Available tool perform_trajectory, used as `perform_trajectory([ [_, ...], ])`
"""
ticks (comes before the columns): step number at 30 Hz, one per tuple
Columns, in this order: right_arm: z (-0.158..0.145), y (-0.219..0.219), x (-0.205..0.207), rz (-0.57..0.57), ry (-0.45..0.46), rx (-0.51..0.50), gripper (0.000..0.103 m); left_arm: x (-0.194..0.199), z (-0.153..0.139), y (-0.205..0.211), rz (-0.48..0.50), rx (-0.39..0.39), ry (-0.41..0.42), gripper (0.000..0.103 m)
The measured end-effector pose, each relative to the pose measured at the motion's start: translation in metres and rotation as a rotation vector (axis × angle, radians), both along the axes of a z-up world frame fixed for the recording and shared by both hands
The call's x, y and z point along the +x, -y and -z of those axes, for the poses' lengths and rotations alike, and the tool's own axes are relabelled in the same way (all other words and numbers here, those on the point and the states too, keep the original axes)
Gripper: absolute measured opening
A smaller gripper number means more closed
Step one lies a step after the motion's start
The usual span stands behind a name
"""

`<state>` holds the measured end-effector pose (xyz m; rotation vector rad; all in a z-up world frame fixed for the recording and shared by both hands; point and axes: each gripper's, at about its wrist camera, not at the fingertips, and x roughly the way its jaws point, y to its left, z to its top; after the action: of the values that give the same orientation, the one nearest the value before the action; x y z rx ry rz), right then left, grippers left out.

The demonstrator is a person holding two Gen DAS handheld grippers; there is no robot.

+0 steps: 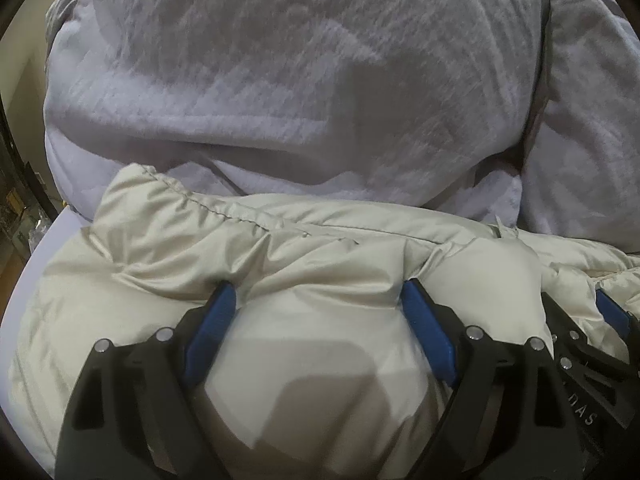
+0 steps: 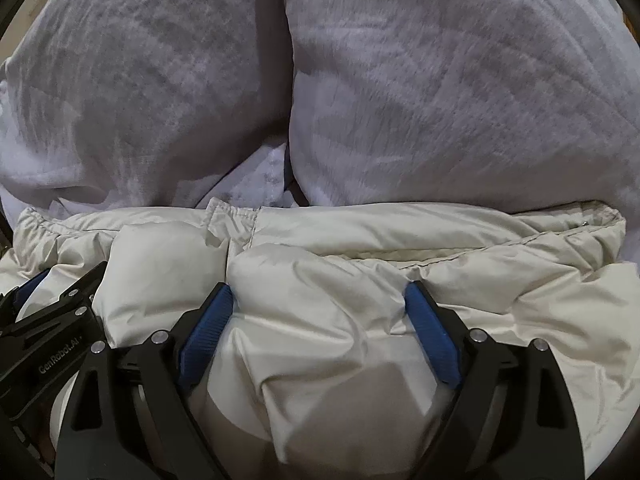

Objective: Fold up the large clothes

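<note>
Lying bunched in front of two grey fleecy pillows (image 2: 460,92), with its gathered stitched hem (image 1: 208,204) toward them: a cream quilted puffer jacket (image 1: 168,264) of shiny fabric. Pressing into its padding side by side, close together, each with blue-padded black fingers (image 1: 214,320) spread wide and a bulge of cream fabric swelling between them without being pinched: left gripper (image 1: 316,300) and right gripper (image 2: 320,300). Showing pale at the left edge of the left wrist view, beneath the jacket: a strip of light sheet (image 1: 60,224).
</note>
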<state>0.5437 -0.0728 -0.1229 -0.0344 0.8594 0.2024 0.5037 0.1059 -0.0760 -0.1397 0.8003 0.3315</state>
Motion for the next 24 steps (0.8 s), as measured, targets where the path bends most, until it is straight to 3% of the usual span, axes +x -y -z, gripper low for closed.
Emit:
perform_trajectory([
  [16,0.020,-0.021,0.011,0.013,-0.012,-0.007,0.094,0.022,0.038,-0.005,-0.011,-0.001,-0.016,0.092],
  [24,0.018,-0.030,0.019,0.013,-0.014,-0.007,0.095,0.025,0.038,0.001,-0.013,-0.001,-0.019,0.093],
])
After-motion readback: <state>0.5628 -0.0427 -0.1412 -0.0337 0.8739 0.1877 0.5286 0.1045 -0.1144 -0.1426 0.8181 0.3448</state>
